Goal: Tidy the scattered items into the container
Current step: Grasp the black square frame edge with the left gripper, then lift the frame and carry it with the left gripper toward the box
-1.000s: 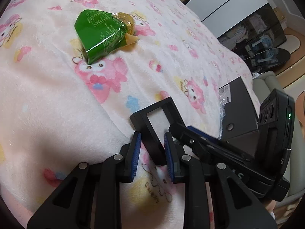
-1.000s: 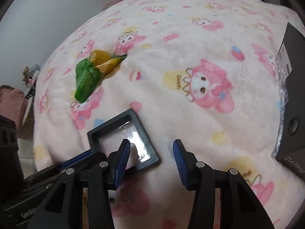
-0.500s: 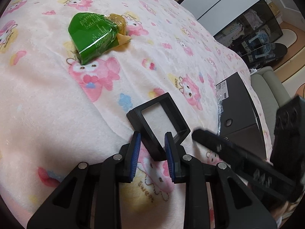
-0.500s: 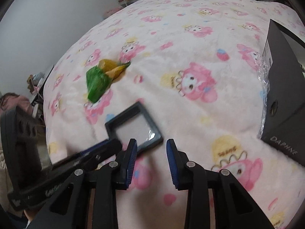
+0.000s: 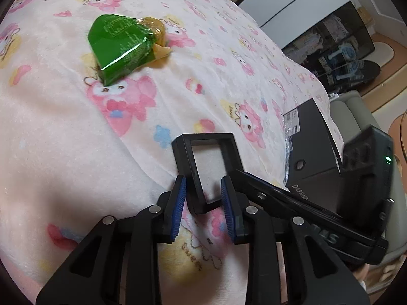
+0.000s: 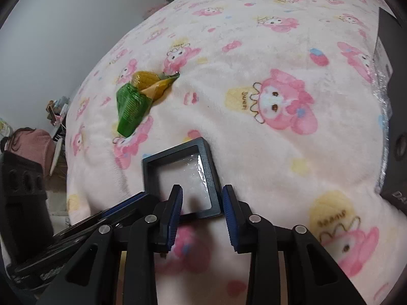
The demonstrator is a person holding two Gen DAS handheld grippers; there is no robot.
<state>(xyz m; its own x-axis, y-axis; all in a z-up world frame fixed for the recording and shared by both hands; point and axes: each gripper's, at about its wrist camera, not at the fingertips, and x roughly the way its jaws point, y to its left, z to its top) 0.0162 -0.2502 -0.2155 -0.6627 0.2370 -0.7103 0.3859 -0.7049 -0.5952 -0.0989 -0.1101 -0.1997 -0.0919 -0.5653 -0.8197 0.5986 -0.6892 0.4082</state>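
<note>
Left wrist view, nearest first: left gripper point(image 5: 203, 179) set narrow, blue pads on either side of the near corner of a black square frame point(image 5: 183, 157). Left pad lies against the frame's left rail and right pad sits at the corner, which reads as a grip. Frame has a clear film window, with pink blanket point(image 5: 63, 127) showing through it. One finger of the right gripper point(image 6: 202, 188) comes in from the right and crosses the frame's near right edge.

Right wrist view: its jaws have just been closing and now stand narrow. The frame's near right corner is between them. Right pad is at the outer rail and left pad overlaps the film window. Cannot tell whether both pads actually press on it. Left gripper's fingers enter low on the left and meet the frame's near left corner.

Middle ground: black box point(image 5: 313, 152), the container, stands on the blanket to the right of the frame. It is near the frame but apart from it. White label on its end, some crinkled clear wrap at its base.

Farther out: green snack packet point(image 5: 119, 48) with a yellow end lies on the blanket, well apart from frame and box.

Beyond the bed edge: white cupboard fronts and a dark glass cabinet point(image 5: 330, 38).
</note>
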